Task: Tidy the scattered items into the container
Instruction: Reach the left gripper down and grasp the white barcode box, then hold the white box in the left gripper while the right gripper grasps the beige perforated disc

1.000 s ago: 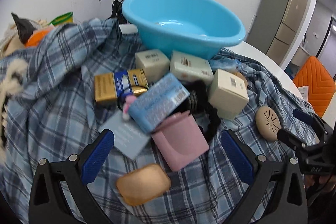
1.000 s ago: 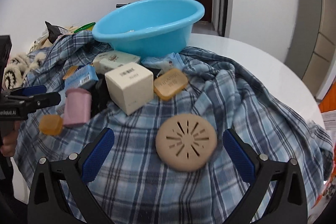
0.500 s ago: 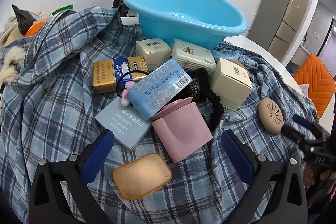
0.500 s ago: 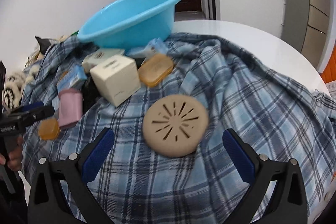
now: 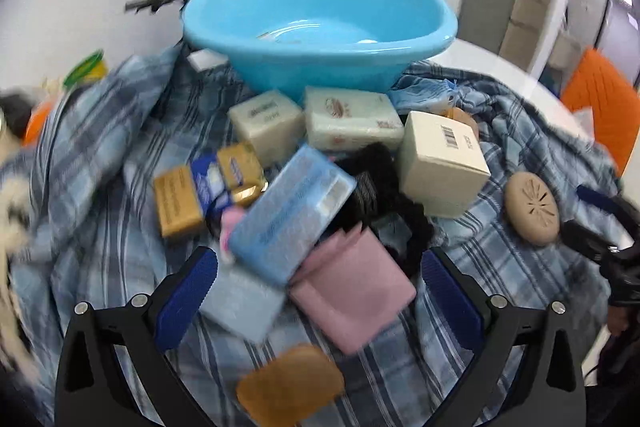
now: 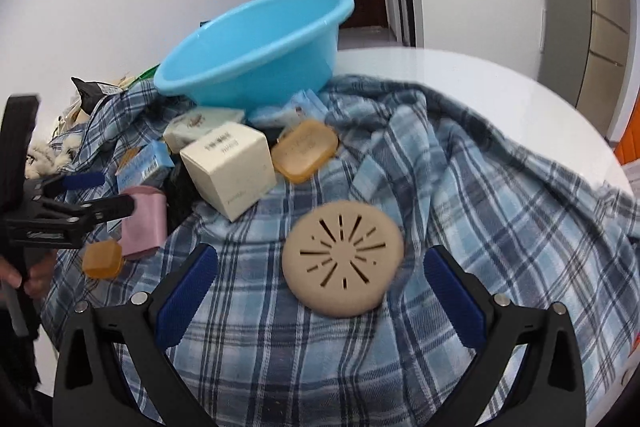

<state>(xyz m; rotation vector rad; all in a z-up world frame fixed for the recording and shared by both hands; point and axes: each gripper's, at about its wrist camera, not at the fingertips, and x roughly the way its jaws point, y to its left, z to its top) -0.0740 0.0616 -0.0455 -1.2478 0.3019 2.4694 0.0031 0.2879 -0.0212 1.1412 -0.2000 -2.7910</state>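
An empty blue basin (image 5: 320, 23) (image 6: 256, 55) stands at the back of a plaid cloth (image 6: 460, 187). In front of it lie several small boxes and cases: a pink case (image 5: 352, 287) (image 6: 144, 223), a light blue box (image 5: 292, 215), a cream box (image 5: 440, 163) (image 6: 228, 167), amber soap cases (image 5: 292, 383) (image 6: 306, 151), a gold-and-blue pack (image 5: 208, 183). My left gripper (image 5: 320, 295) is open, its fingers either side of the pink case. My right gripper (image 6: 320, 291) is open around a round beige slotted case (image 6: 344, 263) (image 5: 532, 215).
A white round table (image 6: 480, 75) shows beyond the cloth on the right. An orange chair (image 5: 600, 99) stands at the right. Fluffy items and a green lid (image 5: 86, 67) lie at the left. A hand (image 6: 24, 275) holds the left gripper's handle.
My left gripper moved forward over the pile; the pink case now lies between its fingers. My right gripper closed in on the round beige case, which now sits between its fingers.
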